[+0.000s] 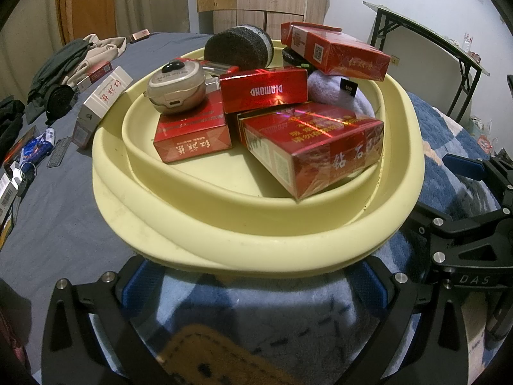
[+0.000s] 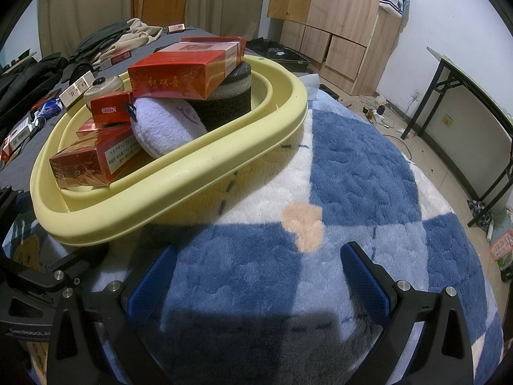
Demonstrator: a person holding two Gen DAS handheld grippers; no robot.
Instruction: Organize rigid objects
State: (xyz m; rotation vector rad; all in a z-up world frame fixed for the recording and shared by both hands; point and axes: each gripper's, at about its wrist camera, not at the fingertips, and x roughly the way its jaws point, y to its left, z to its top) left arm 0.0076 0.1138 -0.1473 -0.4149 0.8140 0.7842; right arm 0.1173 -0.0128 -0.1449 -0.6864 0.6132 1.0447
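Note:
A pale yellow basin (image 1: 256,234) (image 2: 179,186) sits on a blue-and-white blanket. It holds several red boxes: a big one at the front (image 1: 320,147), a DIAMOND box (image 1: 263,89) and one on top at the back (image 1: 336,51) (image 2: 179,70). A beige earbud case (image 1: 176,86) rests on another red box. A dark foam cylinder (image 1: 237,48) and a purple plush (image 2: 166,125) lie behind. My left gripper (image 1: 256,285) is open just before the basin's near rim. My right gripper (image 2: 256,276) is open over the blanket, right of the basin, holding nothing.
On the grey sheet left of the basin lie a white box (image 1: 102,106), a red-and-white box (image 1: 96,75), keys and small packs (image 1: 32,157), and a clothing pile (image 1: 73,61). A folding table (image 2: 465,96) and a wooden wardrobe (image 2: 336,16) stand beyond the bed.

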